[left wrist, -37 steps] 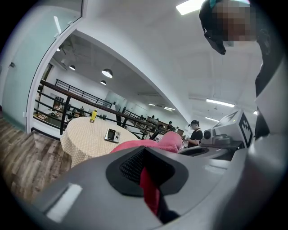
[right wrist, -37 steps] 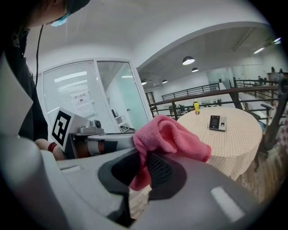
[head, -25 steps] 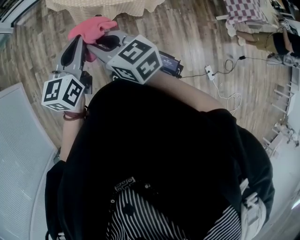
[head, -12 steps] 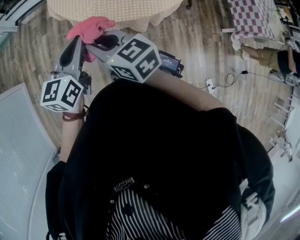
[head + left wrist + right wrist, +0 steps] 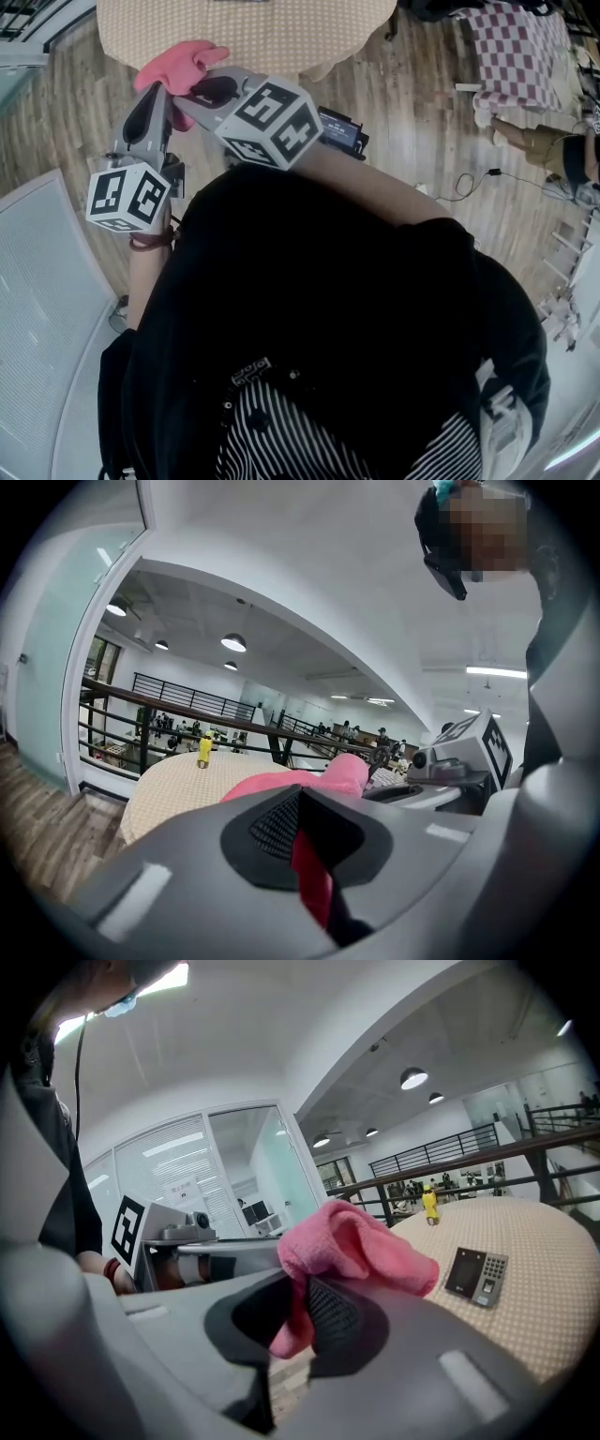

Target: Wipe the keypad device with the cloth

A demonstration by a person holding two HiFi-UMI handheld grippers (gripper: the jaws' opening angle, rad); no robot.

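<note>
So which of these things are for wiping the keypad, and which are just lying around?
For the job:
- pink cloth, pinched by both the left gripper and the right gripper
- keypad device, lying on the round table

Just lying about:
- small yellow bottle, standing further back on that table
- checked cloth, off to the person's right

Table (image 5: 553, 1269) open round keypad device (image 5: 476, 1276); only yellow bottle (image 5: 429, 1202) stands well behind, near far edge. Pink cloth (image 5: 352, 1246) hangs across near approach.
</note>
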